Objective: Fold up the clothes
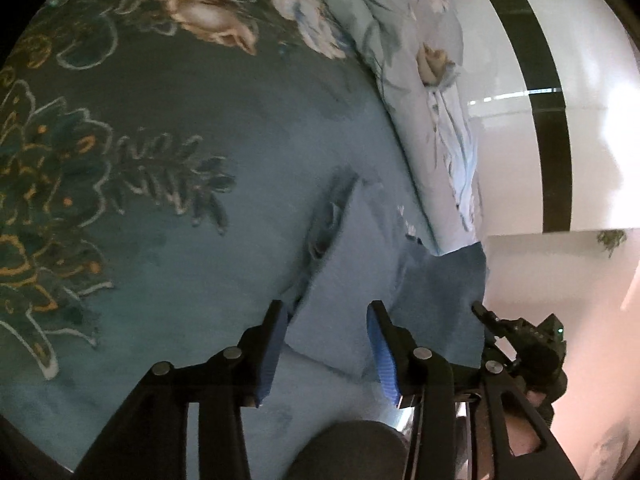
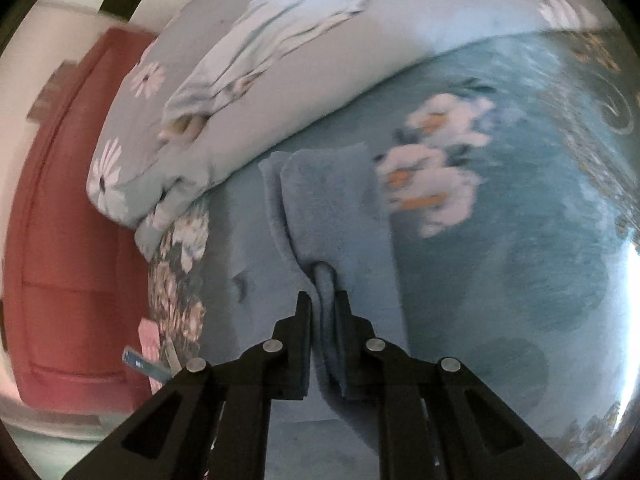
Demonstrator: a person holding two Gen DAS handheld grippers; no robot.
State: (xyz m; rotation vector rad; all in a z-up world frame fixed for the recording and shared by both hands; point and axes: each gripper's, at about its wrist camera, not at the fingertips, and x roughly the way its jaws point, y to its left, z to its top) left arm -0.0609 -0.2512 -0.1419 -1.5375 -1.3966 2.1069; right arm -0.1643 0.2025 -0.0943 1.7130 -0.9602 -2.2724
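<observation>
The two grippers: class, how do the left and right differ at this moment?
The left gripper stands open, nothing pinched; the right gripper is shut on a fold of the blue cloth. The left's pads show bright blue; the right's are mostly hidden by cloth. Both are black and point down at the bed.

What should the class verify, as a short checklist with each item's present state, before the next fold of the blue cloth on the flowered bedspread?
1. Right gripper shut on the blue cloth: ok.
2. Left gripper open, nothing between its pads: ok.
3. Cloth doubled, two layers visible above the grip: ok.
4. Pillow apart from the cloth: cannot tell.
5. Bedspread smooth beside the cloth: ok.
</observation>
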